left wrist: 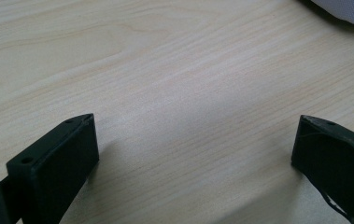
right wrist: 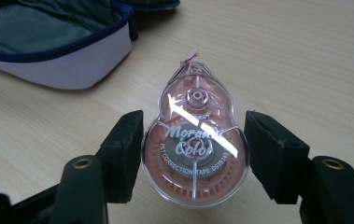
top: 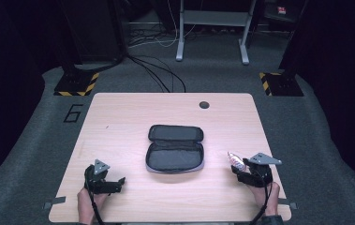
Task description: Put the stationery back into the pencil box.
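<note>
Near the table's [top: 119,108] right edge, the right gripper [top: 242,169] clamps a pink correction tape dispenser [right wrist: 194,149], right of the open pencil case [top: 175,149]. Far left, the left gripper [top: 119,183] rests spread wide, empty.

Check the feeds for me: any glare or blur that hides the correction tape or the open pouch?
Right gripper view: a bright glare streak crosses the correction tape label, text partly readable; the pouch edge is slightly soft. High view: dim and coarse, dark surroundings, tape small. Left gripper view: evenly lit wood, soft shadows under the tongs.
</note>
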A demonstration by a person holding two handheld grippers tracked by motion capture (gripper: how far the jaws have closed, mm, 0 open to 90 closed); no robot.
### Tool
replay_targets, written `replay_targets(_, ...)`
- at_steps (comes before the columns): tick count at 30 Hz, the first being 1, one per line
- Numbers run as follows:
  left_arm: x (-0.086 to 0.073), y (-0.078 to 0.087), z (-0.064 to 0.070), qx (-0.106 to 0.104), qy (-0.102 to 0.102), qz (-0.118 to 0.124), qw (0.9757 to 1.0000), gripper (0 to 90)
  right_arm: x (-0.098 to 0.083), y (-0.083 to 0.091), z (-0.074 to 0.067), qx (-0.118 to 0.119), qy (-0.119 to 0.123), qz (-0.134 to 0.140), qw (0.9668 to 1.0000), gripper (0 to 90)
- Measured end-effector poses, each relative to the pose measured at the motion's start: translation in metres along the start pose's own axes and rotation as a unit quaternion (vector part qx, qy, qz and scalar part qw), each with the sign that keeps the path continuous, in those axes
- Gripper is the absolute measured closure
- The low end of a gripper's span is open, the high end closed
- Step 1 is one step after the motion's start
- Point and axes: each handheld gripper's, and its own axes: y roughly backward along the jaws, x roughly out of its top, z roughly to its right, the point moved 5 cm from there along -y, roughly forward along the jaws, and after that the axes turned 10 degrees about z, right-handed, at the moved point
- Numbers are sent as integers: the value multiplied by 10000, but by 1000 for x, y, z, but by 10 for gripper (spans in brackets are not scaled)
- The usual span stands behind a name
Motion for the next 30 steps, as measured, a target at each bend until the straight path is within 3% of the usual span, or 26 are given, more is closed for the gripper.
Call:
replay_targets(14, 0, 0, 0, -1, 1, 1, 10000, 6, 31, 2, -16, 193, 241, 135, 9994, 391)
replay_targets(30, 0, 0, 0, -2, 1, 0, 10000, 6, 61, -15, -39, 491, 469, 212, 9975, 391)
